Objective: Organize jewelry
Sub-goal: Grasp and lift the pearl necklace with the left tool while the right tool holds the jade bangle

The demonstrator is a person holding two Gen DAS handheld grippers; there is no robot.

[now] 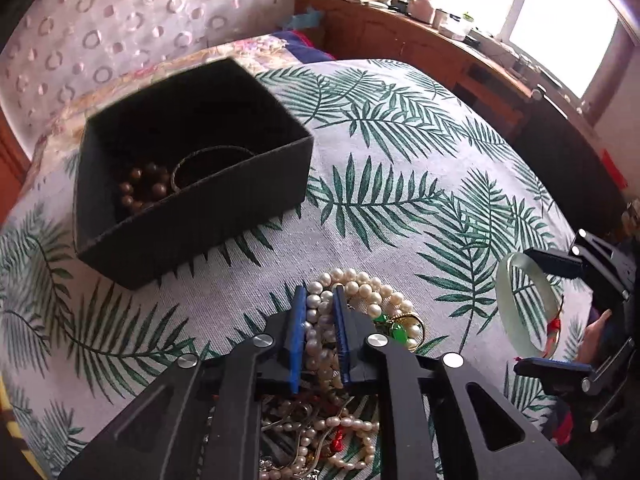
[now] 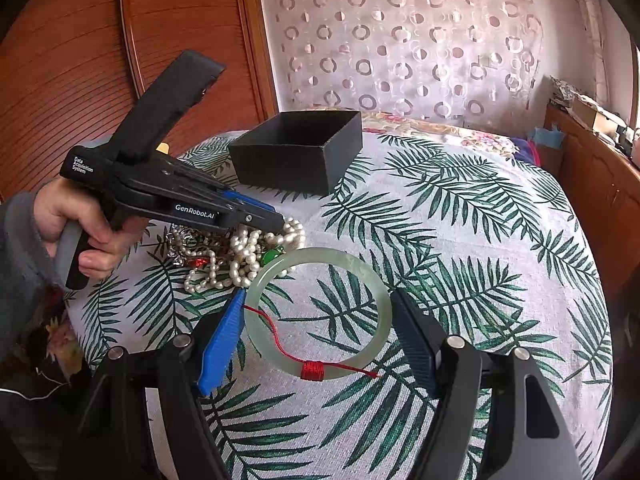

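Note:
My left gripper is shut on a white pearl necklace, part of a tangled jewelry pile with green stones and gold pieces; it also shows in the right wrist view over the pile. A black open box stands beyond it, holding a brown bead bracelet and a dark bangle. My right gripper is open, its fingers on either side of a pale green jade bangle with red thread, lying flat on the cloth.
The table wears a palm-leaf cloth. The black box stands at the far side. A wooden cabinet with clutter runs under a window. A curtain and wooden door stand behind.

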